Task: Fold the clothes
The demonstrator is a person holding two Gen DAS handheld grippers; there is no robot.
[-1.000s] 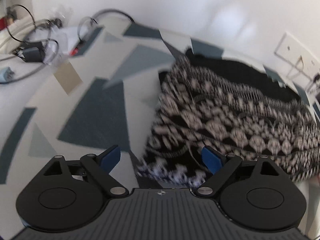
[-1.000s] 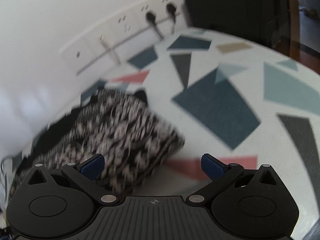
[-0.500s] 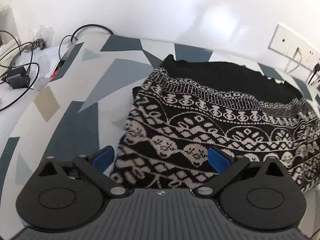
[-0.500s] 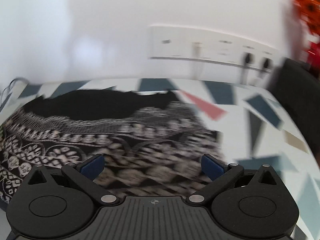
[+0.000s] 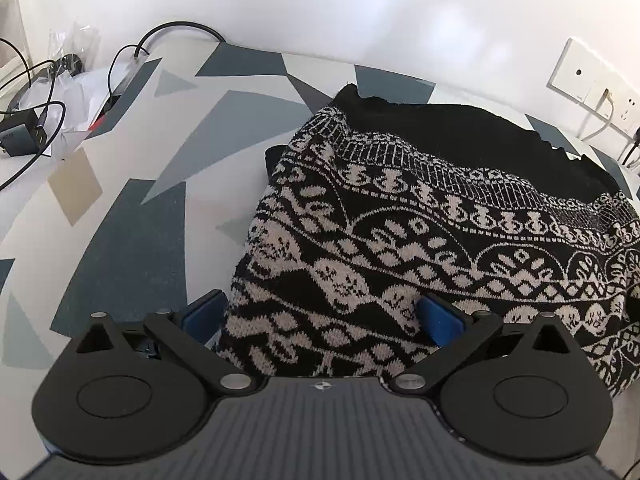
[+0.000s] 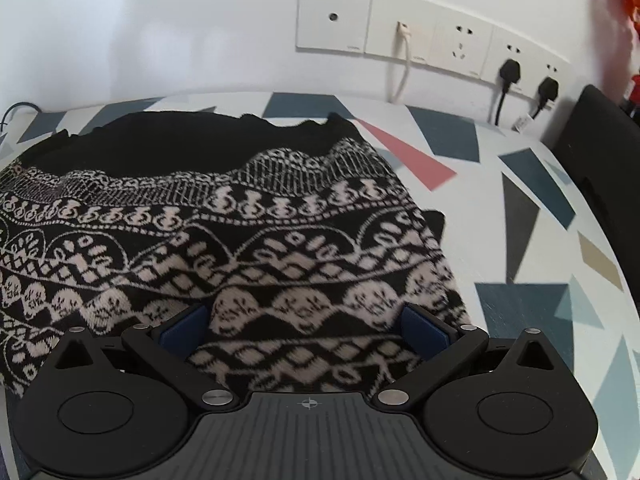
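Black-and-cream patterned knit, a folded sweater [image 5: 420, 232], is seen lying on the desk [image 5: 132, 216] with its geometric-print cover, close to the white wall. The left tool [image 5: 320, 314] is held with its blue pads spread wide over the sweater's near left edge. The right tool [image 6: 306, 326] is likewise spread apart above the near right part, nothing being pinched.

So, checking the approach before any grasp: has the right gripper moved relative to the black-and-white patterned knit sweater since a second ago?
Yes. The right gripper swung left off the patterned tabletop and now sits over the sweater's near edge, jaws open.
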